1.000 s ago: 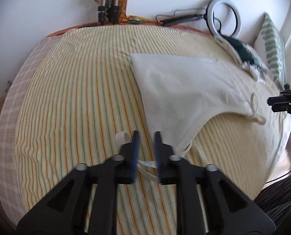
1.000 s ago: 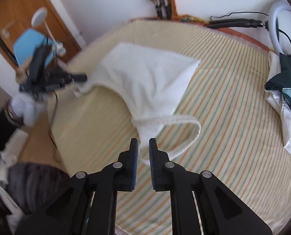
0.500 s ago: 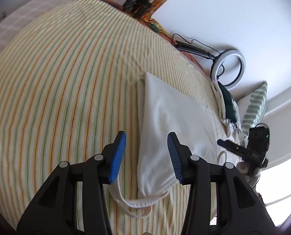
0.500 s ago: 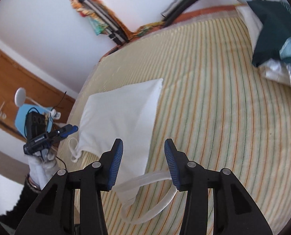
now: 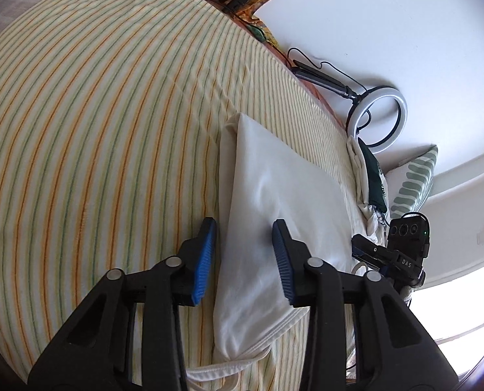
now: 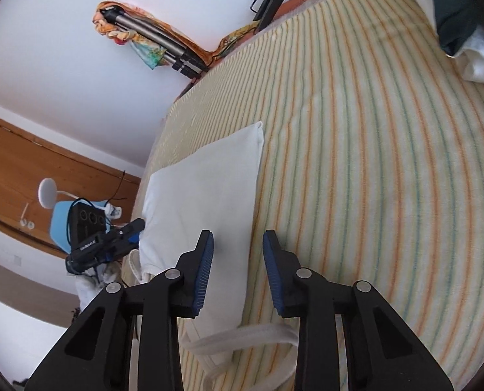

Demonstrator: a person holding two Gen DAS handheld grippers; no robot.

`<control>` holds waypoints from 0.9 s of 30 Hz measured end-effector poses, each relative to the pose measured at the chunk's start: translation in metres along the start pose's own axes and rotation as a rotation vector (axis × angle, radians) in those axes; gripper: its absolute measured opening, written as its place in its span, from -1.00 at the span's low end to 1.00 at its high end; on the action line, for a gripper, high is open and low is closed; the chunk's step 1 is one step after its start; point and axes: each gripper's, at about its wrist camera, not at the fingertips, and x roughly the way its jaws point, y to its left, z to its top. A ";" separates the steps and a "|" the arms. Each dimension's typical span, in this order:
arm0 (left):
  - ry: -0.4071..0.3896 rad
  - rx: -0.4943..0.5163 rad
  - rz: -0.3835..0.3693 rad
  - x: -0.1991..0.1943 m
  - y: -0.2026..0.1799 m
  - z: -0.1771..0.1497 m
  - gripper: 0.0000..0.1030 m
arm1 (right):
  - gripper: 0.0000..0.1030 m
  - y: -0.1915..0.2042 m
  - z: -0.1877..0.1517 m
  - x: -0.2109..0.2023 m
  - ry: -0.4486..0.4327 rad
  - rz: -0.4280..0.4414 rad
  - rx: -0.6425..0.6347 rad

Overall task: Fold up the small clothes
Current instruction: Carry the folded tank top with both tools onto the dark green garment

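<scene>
Garment: a white tank top (image 5: 274,202) lay on the striped bed sheet (image 5: 95,114), already folded once lengthwise into a long narrow panel, its edges roughly matched
Straps: both straps (image 6: 242,342) trailed loose on the sheet at the near end, untucked
Done so far: judging by the doubled cloth, the first fold was complete and laid flat
Left to do: likely a crosswise fold to shorten the panel, with the straps brought in; the pile of other clothes (image 5: 372,176) by the pillow looked still unfolded
Left tongs: the left tongs (image 5: 243,260) stood apart with nothing clamped, having just been closing; one blue pad sat over the bare sheet beside the top's long edge, the other over the cloth, so that edge ran between them
Right tongs: the right tongs (image 6: 238,264) were likewise parted and empty, having just been closing; the top's opposite long edge passed between their pads, near the strap end
Contact: I cannot tell whether either pair touched the cloth or hovered just above it
Relation: the two tongs flanked the folded top from either side, each visible at the edge of the other's view
</scene>
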 end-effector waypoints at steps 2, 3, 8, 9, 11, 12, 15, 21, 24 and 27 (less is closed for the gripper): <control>-0.004 0.017 0.027 0.004 -0.004 0.001 -0.60 | -0.47 0.001 0.003 0.005 -0.004 0.004 0.014; -0.006 0.033 0.041 0.006 -0.008 0.001 -0.71 | -0.50 0.002 0.004 0.008 0.000 0.004 0.018; -0.052 0.143 0.126 0.003 -0.030 -0.007 -0.85 | -0.86 0.018 0.000 0.013 -0.006 -0.067 -0.057; -0.064 0.158 0.136 0.000 -0.034 -0.008 -0.86 | -0.87 0.023 -0.001 0.010 -0.019 -0.080 -0.078; -0.082 0.174 0.140 -0.007 -0.041 -0.010 -0.86 | -0.88 0.029 -0.002 0.005 -0.042 -0.100 -0.106; -0.088 0.185 0.142 -0.010 -0.044 -0.011 -0.87 | -0.89 0.034 -0.004 0.000 -0.057 -0.111 -0.123; -0.107 0.224 0.154 -0.017 -0.058 -0.014 -0.88 | -0.89 0.047 -0.006 -0.009 -0.083 -0.149 -0.178; -0.132 0.281 0.133 -0.025 -0.091 -0.017 -0.89 | -0.89 0.063 -0.010 -0.035 -0.133 -0.191 -0.244; -0.136 0.313 0.124 -0.024 -0.109 -0.016 -0.89 | -0.89 0.063 -0.011 -0.056 -0.166 -0.204 -0.257; -0.135 0.340 0.099 -0.018 -0.130 -0.017 -0.89 | -0.90 0.060 -0.010 -0.078 -0.199 -0.212 -0.255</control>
